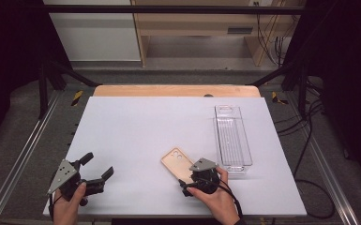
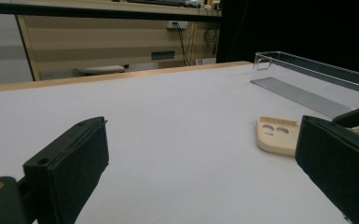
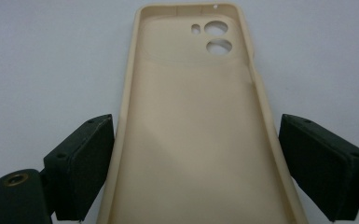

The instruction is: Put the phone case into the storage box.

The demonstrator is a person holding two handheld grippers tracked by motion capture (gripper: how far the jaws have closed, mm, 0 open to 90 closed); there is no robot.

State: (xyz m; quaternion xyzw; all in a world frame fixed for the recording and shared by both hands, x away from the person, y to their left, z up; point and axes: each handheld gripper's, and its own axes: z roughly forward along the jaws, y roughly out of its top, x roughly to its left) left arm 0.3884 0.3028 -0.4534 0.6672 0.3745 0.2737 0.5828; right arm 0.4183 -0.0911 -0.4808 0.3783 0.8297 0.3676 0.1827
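Note:
A beige phone case (image 1: 178,163) lies inner side up on the white table, its camera holes at the far end. My right gripper (image 1: 193,180) sits at the case's near end, pointing down at it. In the right gripper view its jaws (image 3: 196,140) stand either side of the case (image 3: 191,93), close to its long edges, with a thin gap on the right side. My left gripper (image 1: 98,165) is at the front left, open and holding nothing. In the left gripper view the case (image 2: 277,135) lies off to the right, beyond the wide-apart jaws (image 2: 203,140).
A clear plastic tray (image 1: 233,136) stands lengthwise just right of the case, seen too in the left gripper view (image 2: 307,65). The white sheet (image 1: 145,126) covers the table. Black frame bars and cables run along both sides.

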